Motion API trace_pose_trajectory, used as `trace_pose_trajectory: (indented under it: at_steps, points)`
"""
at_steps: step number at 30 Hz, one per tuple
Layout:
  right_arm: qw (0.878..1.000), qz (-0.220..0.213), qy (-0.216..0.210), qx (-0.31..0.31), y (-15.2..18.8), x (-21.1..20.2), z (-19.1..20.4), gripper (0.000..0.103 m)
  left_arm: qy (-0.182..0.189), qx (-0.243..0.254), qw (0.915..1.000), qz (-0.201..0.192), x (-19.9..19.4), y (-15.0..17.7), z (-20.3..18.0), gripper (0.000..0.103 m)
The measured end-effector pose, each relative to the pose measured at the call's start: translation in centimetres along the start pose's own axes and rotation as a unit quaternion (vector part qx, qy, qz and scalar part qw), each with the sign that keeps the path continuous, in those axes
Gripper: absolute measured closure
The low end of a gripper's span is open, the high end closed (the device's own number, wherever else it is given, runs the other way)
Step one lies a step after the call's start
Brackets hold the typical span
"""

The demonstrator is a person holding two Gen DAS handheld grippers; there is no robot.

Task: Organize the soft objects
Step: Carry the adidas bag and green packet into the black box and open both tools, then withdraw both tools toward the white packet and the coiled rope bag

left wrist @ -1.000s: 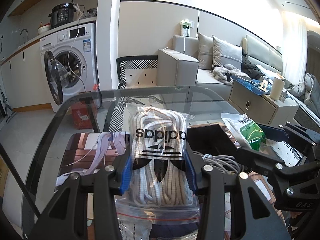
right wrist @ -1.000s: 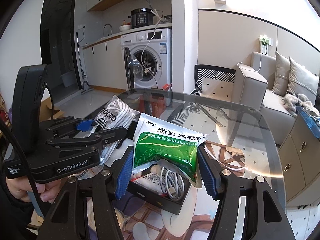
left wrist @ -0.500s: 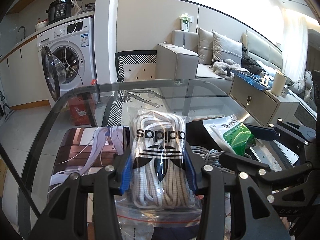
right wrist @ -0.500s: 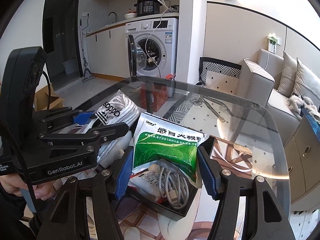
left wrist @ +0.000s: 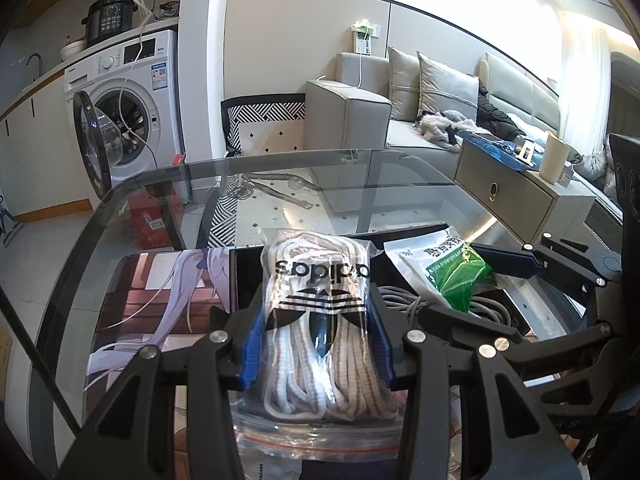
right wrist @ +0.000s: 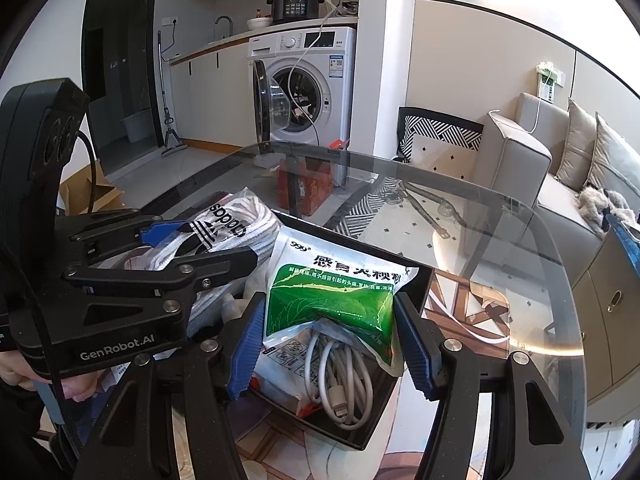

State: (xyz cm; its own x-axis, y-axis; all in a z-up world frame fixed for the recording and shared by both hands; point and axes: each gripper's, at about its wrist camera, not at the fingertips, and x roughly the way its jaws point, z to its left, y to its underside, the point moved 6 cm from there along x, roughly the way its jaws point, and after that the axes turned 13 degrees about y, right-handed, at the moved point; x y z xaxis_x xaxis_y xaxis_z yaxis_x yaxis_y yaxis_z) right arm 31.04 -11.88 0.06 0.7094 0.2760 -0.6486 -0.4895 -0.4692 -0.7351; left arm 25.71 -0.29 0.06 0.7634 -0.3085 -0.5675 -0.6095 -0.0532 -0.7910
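My left gripper (left wrist: pixel 316 340) is shut on a clear bag of white laces (left wrist: pixel 316 312) with a black logo, its blue pads pressing both sides. The bag hangs over the left end of a black box (left wrist: pixel 240 280) on the glass table. My right gripper (right wrist: pixel 328 344) is shut on a green and white medicine packet (right wrist: pixel 336 300), held just above the same black box (right wrist: pixel 424 276). A coiled white cable (right wrist: pixel 340 376) and a white pouch lie inside the box. In the right wrist view the left gripper (right wrist: pixel 204 244) and its laces bag (right wrist: pixel 232 224) sit close on the left.
The box rests on a printed mat (left wrist: pixel 160 292) on the glass table (right wrist: pixel 500 240). A person's hand (right wrist: pixel 24 372) holds the left gripper. Beyond the table stand a washing machine (right wrist: pixel 308 92) with its door open, a sofa (left wrist: pixel 360 116) and a low cabinet (left wrist: pixel 520 204).
My right gripper has sunk with the green packet toward the black box and closer to the left gripper. The left gripper has hardly moved and still holds the laces bag.
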Motion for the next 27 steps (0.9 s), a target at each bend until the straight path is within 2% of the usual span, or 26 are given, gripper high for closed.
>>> trace_pose_trajectory:
  at_steps: [6, 9, 12, 13, 16, 18, 20, 22, 27]
  points:
    - [1.0, 0.001, 0.002, -0.001, 0.1, 0.5, -0.2, 0.04, -0.001, -0.001, 1.0, 0.006, 0.4, 0.2, 0.1, 0.059]
    - [1.0, -0.001, -0.001, -0.005, -0.1, 0.5, -0.1, 0.034, -0.002, 0.0, 1.0, 0.008, 0.4, 0.2, 0.3, 0.059]
    - [1.0, -0.014, 0.003, 0.001, -0.1, -0.3, -0.3, 0.013, -0.003, -0.002, 0.9999, 0.01, 0.2, 0.2, 0.5, 0.055]
    - [1.0, -0.018, 0.005, 0.005, -0.1, -0.7, -0.5, 0.006, -0.001, -0.002, 0.9999, 0.011, 0.0, 0.3, 0.5, 0.051]
    - [1.0, -0.022, 0.011, 0.015, 0.5, -1.7, -1.0, 0.005, 0.011, 0.008, 0.9999, 0.006, -0.6, 0.3, -0.1, 0.035]
    - [0.999, -0.024, 0.015, 0.024, 1.0, -2.5, -1.3, 0.003, 0.004, 0.021, 0.9998, 0.001, -1.3, 0.4, -0.5, 0.025]
    - [0.999, -0.026, 0.016, 0.032, 1.4, -3.3, -1.5, 0.001, -0.01, 0.026, 0.9996, -0.011, -2.1, 0.3, -0.6, 0.007]
    - [0.999, -0.03, 0.02, 0.039, 1.8, -4.2, -1.8, 0.001, -0.006, 0.023, 0.9995, -0.018, -2.8, 0.3, -0.6, 0.0]
    - [0.998, -0.023, 0.015, 0.063, 3.0, -6.1, -1.9, 0.001, -0.031, 0.021, 0.999, -0.026, -4.8, 1.1, 0.1, 0.0]
